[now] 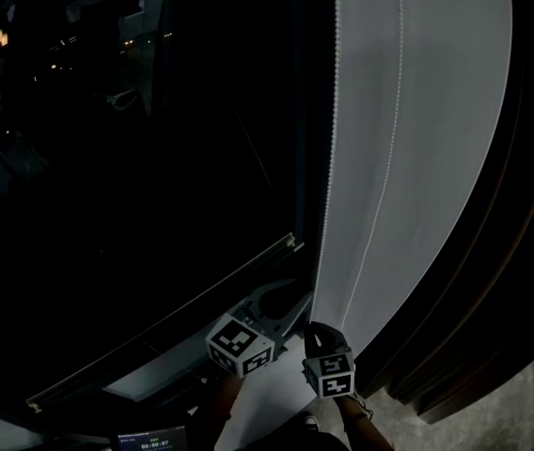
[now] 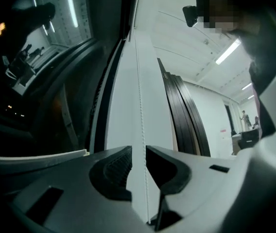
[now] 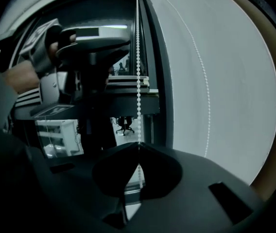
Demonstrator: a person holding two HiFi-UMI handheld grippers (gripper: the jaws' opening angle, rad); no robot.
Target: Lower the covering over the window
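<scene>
A dark night-time window pane (image 1: 154,158) spreads up and to the left of both grippers, and a plain white wall strip (image 1: 446,111) rises just right of them. The right gripper (image 3: 139,149) is clamped tight on a white beaded pull chain (image 3: 138,81), which runs straight up from its tips. The left gripper (image 2: 139,166), just beside the right one, stands slightly apart, and a chain strand passes between its pads unpinched.
</scene>
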